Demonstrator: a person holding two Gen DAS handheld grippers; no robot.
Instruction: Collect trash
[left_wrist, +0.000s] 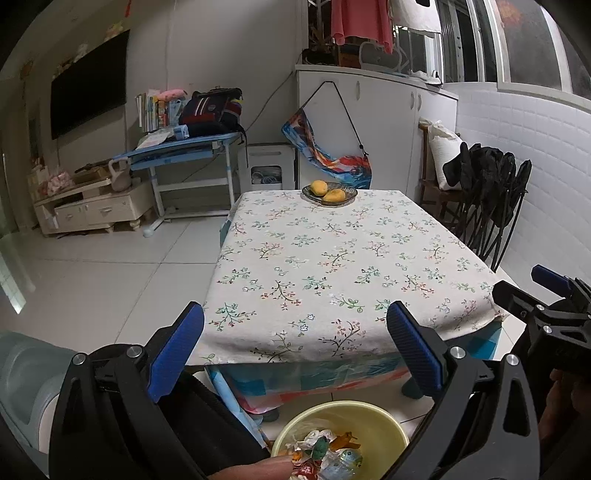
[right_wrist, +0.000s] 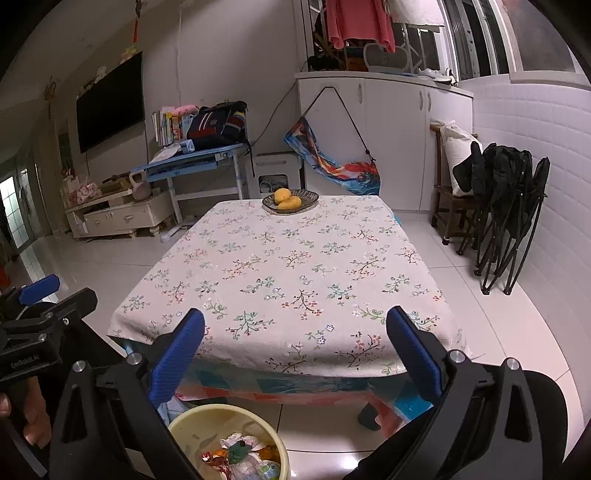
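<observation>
A pale yellow bin (left_wrist: 295, 424) (right_wrist: 184, 424) stands on the floor below the near edge of the table, with crumpled wrappers, paper and peel (left_wrist: 325, 448) (right_wrist: 240, 458) inside it. My left gripper (left_wrist: 295, 347) hangs open above the bin, with nothing between its blue pads. My right gripper (right_wrist: 295, 354) is open too and holds nothing; it also shows at the right edge of the left wrist view (left_wrist: 554, 295). The left gripper appears at the left edge of the right wrist view (right_wrist: 33, 295). A fingertip (left_wrist: 258, 469) shows at the bottom of the left wrist view.
The table with a floral cloth (left_wrist: 332, 258) (right_wrist: 295, 266) carries a dish of yellow fruit (left_wrist: 330, 192) (right_wrist: 290, 201) at its far edge. Folded black chairs (right_wrist: 506, 214) lean on the tiled wall at right. A blue desk (right_wrist: 195, 158) and low cabinet (right_wrist: 118, 218) stand far left.
</observation>
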